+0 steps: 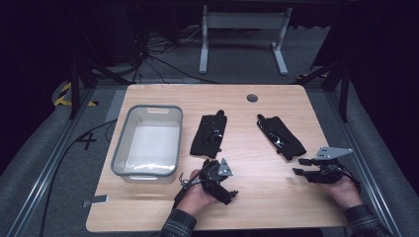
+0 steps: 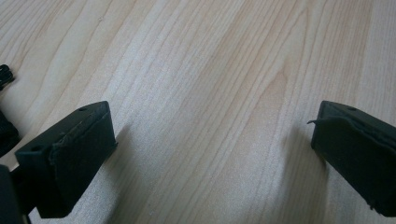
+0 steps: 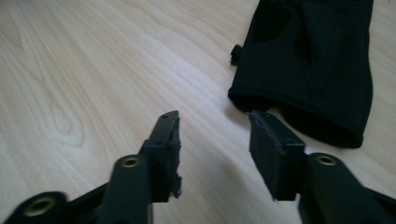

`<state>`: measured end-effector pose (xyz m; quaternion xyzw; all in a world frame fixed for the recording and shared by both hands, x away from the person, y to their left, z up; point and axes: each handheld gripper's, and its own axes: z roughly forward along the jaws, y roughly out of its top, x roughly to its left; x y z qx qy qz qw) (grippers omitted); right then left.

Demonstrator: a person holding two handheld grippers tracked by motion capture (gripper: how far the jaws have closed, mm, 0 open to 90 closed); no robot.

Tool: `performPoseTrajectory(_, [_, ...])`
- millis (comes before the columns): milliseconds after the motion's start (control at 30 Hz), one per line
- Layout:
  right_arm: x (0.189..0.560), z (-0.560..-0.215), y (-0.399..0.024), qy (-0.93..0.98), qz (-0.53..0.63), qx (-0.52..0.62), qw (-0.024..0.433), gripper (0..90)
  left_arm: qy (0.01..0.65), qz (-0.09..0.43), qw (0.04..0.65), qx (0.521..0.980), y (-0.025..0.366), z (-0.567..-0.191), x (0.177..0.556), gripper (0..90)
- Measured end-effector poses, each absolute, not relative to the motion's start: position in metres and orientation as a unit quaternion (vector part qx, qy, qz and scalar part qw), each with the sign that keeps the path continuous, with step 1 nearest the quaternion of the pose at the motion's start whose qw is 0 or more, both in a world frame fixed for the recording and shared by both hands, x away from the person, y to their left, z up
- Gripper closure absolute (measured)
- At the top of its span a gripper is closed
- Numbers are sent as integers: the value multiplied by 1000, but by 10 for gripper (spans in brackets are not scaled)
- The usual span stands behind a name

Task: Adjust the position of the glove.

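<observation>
Right glove flat, long axis diagonal, cuff toward right hand-held gripper, spread wide; left hand-held gripper likewise.

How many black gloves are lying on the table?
2. The left glove lies right of the grey bin, beyond the left gripper. The right glove lies beyond the right gripper, its cuff just ahead of the open jaws.
</observation>
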<state>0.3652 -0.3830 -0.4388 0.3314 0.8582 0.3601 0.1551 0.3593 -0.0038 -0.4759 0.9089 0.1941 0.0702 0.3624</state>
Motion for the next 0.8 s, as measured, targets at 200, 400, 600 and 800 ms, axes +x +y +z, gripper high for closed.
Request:
performPoseTrajectory(200, [384,-432,-380,858,363,327,157,836,194,70,362,909,-4,-476,359,1])
performPoseTrajectory(400, [403,-428,-383,857,366,328,155,898,194,70,363,909,-4,-476,359,1])
performPoseTrajectory(600, [418,-429,-384,855,366,331,160,899,195,70,363,909,-4,-476,359,0])
performPoseTrajectory(800, [432,-439,-383,863,346,336,150,899,195,70,363,908,-4,-476,359,1])
